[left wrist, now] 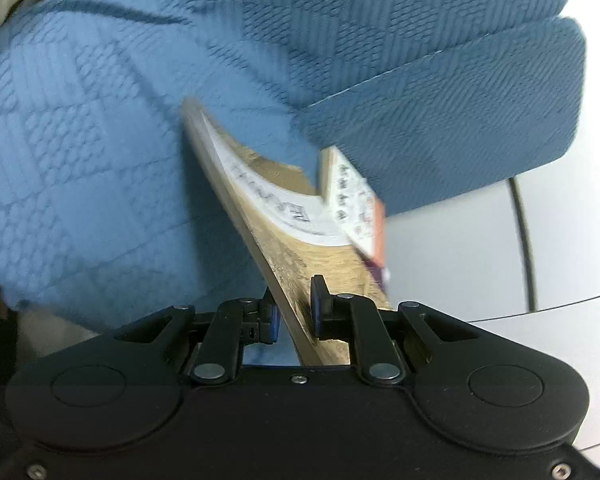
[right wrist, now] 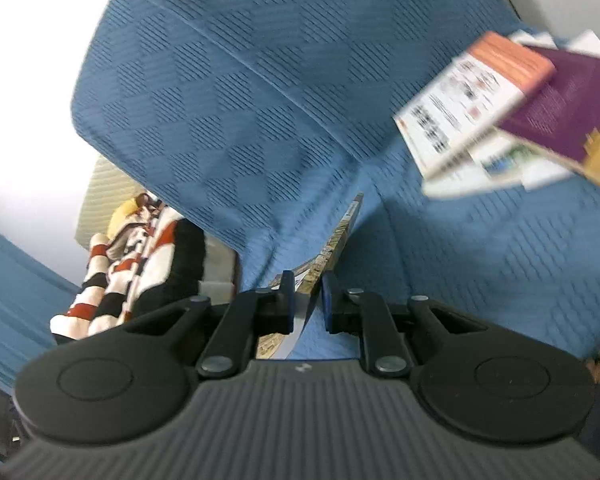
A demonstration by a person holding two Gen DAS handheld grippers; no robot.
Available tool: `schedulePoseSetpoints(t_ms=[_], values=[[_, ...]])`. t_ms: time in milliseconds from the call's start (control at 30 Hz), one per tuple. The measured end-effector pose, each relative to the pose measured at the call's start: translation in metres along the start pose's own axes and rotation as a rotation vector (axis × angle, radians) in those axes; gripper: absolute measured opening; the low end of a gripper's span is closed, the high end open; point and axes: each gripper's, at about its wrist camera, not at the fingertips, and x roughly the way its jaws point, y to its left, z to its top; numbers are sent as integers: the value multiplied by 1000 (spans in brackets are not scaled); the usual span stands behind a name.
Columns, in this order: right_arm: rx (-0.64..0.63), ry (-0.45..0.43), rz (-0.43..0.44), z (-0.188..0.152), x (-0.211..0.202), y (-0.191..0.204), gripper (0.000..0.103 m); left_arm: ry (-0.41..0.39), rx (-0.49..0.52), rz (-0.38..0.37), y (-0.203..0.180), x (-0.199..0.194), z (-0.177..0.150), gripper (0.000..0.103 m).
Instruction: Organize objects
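Note:
My left gripper (left wrist: 294, 294) is shut on the near edge of a tan book (left wrist: 300, 264) with a white curved band on its cover, held edge-up over the blue sofa (left wrist: 80, 140). A white book with an orange spine (left wrist: 352, 204) shows just beyond it to the right. In the right wrist view my right gripper (right wrist: 306, 286) is shut on a thin booklet (right wrist: 340, 232), seen edge-on and reaching toward the sofa's crease. A blurred pile with a white-and-orange book (right wrist: 468, 104) and a purple book (right wrist: 560, 108) sits at the upper right.
The blue quilted sofa (right wrist: 220, 100) fills most of both views, its back cushion rising behind the seat. A red, white and black striped cloth (right wrist: 132, 264) lies at the left. Pale floor tiles (left wrist: 460, 260) show to the right of the sofa arm.

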Motion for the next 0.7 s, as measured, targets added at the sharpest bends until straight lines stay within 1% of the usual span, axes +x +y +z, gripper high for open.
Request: schedulePoseSetpoints(t_ms=[67, 167, 233, 367, 467, 533, 600, 667, 700], values=[[-11, 21, -6, -11, 1, -1, 17, -14, 33, 38, 1, -3, -3, 13], [-63, 59, -45, -25, 6, 2, 17, -19, 46, 68, 5, -7, -8, 13], [-62, 77, -54, -33, 10, -1, 17, -15, 40, 86, 11, -5, -8, 13], [-46, 118, -79, -48, 18, -13, 17, 11, 32, 139, 24, 6, -12, 12], [-45, 154, -120, -57, 25, -22, 17, 52, 28, 176, 32, 11, -19, 11], [-31, 194, -150, -63, 31, -29, 17, 68, 15, 199, 39, 16, -23, 11], [-5, 217, -174, -66, 34, -35, 16, 76, 16, 224, 43, 18, -26, 12], [-15, 231, -193, -68, 35, -37, 16, 84, 12, 239, 48, 18, -29, 13], [-14, 238, -205, -69, 35, -38, 16, 88, 7, 245, 48, 19, -30, 16]])
